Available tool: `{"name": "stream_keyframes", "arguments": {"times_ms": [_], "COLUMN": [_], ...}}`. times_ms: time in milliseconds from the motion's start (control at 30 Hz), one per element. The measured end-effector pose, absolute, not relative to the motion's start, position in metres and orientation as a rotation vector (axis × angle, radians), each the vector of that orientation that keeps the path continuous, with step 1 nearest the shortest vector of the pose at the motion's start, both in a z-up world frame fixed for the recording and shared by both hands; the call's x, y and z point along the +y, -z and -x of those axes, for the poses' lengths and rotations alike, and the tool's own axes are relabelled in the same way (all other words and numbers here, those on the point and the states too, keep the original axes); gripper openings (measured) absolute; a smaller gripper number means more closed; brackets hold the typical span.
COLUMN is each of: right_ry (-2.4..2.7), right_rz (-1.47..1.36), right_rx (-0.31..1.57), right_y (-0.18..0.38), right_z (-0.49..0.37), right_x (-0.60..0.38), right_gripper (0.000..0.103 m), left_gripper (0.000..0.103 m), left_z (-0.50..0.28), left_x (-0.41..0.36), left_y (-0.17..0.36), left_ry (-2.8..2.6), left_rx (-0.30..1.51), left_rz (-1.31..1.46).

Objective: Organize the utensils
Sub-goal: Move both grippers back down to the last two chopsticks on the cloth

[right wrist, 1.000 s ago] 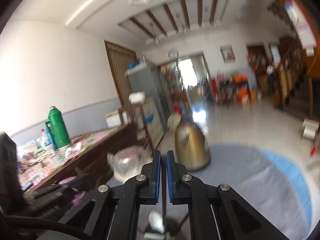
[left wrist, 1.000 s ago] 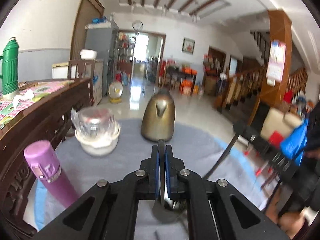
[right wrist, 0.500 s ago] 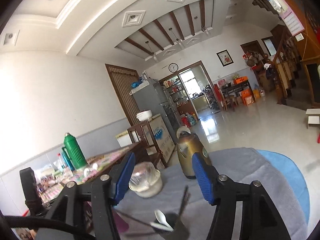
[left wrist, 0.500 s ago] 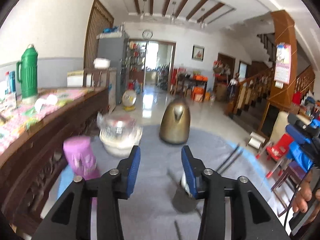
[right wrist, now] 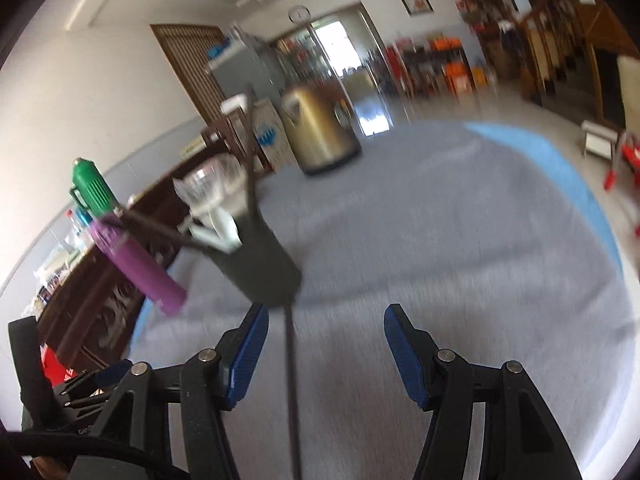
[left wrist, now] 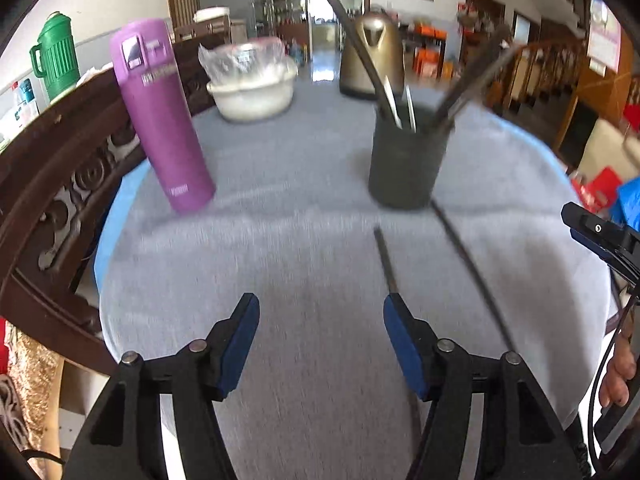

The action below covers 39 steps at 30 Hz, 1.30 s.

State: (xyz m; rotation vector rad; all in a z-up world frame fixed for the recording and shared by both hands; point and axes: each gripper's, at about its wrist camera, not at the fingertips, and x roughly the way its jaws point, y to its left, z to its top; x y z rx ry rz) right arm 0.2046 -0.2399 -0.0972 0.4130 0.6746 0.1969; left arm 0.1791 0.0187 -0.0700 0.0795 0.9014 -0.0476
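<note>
A dark utensil cup (left wrist: 406, 160) stands on the grey cloth and holds white spoons (left wrist: 396, 104) and dark chopsticks (left wrist: 472, 80). Two dark chopsticks lie loose on the cloth: one (left wrist: 386, 260) just ahead of my left gripper's right finger, one (left wrist: 468, 264) farther right. My left gripper (left wrist: 320, 340) is open and empty, low over the cloth. My right gripper (right wrist: 324, 348) is open and empty; a loose chopstick (right wrist: 291, 368) runs between its fingers, near the left one. The cup also shows in the right wrist view (right wrist: 256, 260).
A purple flask (left wrist: 164, 120) stands at the left, a white bowl with plastic wrap (left wrist: 252, 88) behind it, and a gold kettle (left wrist: 372, 56) at the back. A carved wooden sideboard (left wrist: 60, 168) borders the table's left edge. My right gripper's tip (left wrist: 600, 236) shows at the right.
Both grippers were shut over the cup, then opened and let their utensils drop into it. They have pulled back and down toward the loose chopsticks on the cloth.
</note>
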Motion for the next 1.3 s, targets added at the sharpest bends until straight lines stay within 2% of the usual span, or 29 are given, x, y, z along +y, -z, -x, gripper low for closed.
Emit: {"name": "stream_keyframes", "arguments": {"times_ms": [267,1000,1300], "right_ry": [-0.240,-0.306,-0.320], "right_rz": [-0.377,-0.264,-0.259], "right_rx": [0.700,0.711,0.733], "right_y": [0.099,0.065,0.070], "right_z": [-0.196,-0.190,-0.193], "right_x": [-0.227,-0.179,-0.171], "right_gripper": [0.064,0.064,0.061], "left_gripper": [0.066,0.066,0.066], "left_z": [-0.178,-0.176,-0.175], "left_x": [0.012,0.018,0.018], "left_y": [0.081,0.053,0.051], "left_ry": [-0.007,-0.056,-0.047], "left_rx": [0.935,0.850,0.853], "left_rz": [-0.125,-0.147,-0.136]}}
